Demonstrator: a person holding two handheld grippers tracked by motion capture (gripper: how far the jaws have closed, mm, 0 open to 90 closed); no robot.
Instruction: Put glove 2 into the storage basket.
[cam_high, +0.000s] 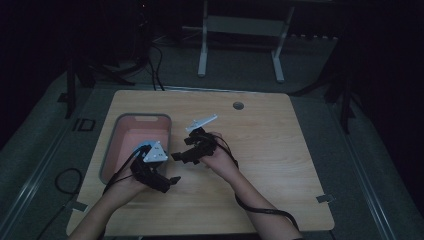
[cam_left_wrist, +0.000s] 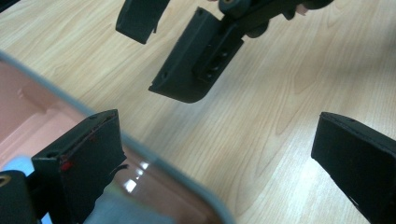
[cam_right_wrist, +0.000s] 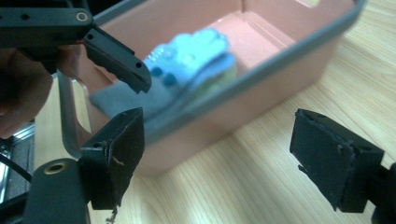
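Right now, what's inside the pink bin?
A folded blue-and-grey cloth item, possibly a glove, lies on the floor of the pink bin. The left hand-held gripper and the near wall cover part of it, so anything beneath stays hidden.

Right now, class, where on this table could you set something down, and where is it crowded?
Bare wood lies right of the right hand-held gripper to the table edge, and beyond the pink bin. It's crowded where both hand-held grippers meet beside the bin; left hand-held gripper.

Each bare-forearmed hand carries a black tool, the left tool (cam_high: 172, 179) and right tool (cam_high: 178, 156) alike in blocky matte jaws with small screw holes, a grey three-cornered plate on top and a trailing black cable.
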